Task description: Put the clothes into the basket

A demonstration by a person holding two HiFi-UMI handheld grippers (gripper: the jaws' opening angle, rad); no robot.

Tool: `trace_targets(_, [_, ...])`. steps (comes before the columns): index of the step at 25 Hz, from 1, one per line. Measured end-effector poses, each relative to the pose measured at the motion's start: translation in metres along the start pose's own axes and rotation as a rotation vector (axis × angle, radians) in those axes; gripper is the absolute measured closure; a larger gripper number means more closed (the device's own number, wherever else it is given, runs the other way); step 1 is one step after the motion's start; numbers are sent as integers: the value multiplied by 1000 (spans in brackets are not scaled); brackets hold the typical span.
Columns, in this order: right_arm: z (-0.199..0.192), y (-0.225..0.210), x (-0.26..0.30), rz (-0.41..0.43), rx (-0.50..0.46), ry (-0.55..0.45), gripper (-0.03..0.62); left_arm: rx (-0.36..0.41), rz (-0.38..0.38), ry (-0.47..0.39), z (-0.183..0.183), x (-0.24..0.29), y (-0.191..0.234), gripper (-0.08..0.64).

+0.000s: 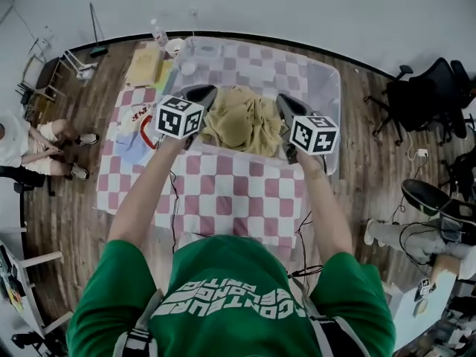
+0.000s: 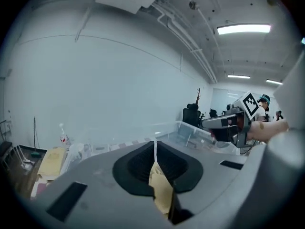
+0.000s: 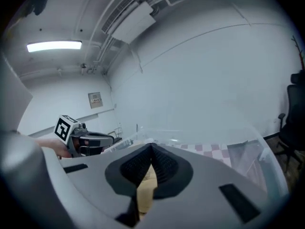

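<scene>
The left tool (image 1: 202, 95) is clamping one edge of the tan cloth (image 1: 242, 121), with its jaws closed tight on the fabric. The right tool (image 1: 284, 104) is pinching the opposite edge in the same way. The cloth is hanging bunched between the two tools, over the clear basket (image 1: 329, 88). The basket is sitting at the far side of the checkered table (image 1: 223, 192). A bottle (image 1: 158, 32) is standing near the table's far left corner.

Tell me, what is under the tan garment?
The clear basket, with checkered cloth showing through it. The tan garment covers the basket's middle, so anything there cannot be seen.
</scene>
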State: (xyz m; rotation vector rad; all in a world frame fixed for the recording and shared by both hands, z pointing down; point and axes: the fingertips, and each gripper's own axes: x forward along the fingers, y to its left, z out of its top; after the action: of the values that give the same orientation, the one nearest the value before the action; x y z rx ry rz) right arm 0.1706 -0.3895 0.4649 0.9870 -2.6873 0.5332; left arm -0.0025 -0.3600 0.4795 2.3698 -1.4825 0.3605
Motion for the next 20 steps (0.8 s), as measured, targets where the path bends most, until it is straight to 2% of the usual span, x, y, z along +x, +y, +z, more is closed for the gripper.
trace_targets(5, [10, 42, -44, 14, -102, -81, 584, 6, -8, -136, 16, -53, -33, 555])
trace_targets(11, [-9, 90, -81, 56, -176, -137, 584, -27, -4, -213, -6, -105, -64, 555])
trace_targets(15, [-39, 109, -91, 47, -206, -102, 584, -56, -1, -247, -24, -136, -76, 555])
trace_targets(20, [-81, 131, -94, 83, -198, -33, 584, -101, 20, -262, -54, -169, -82, 557])
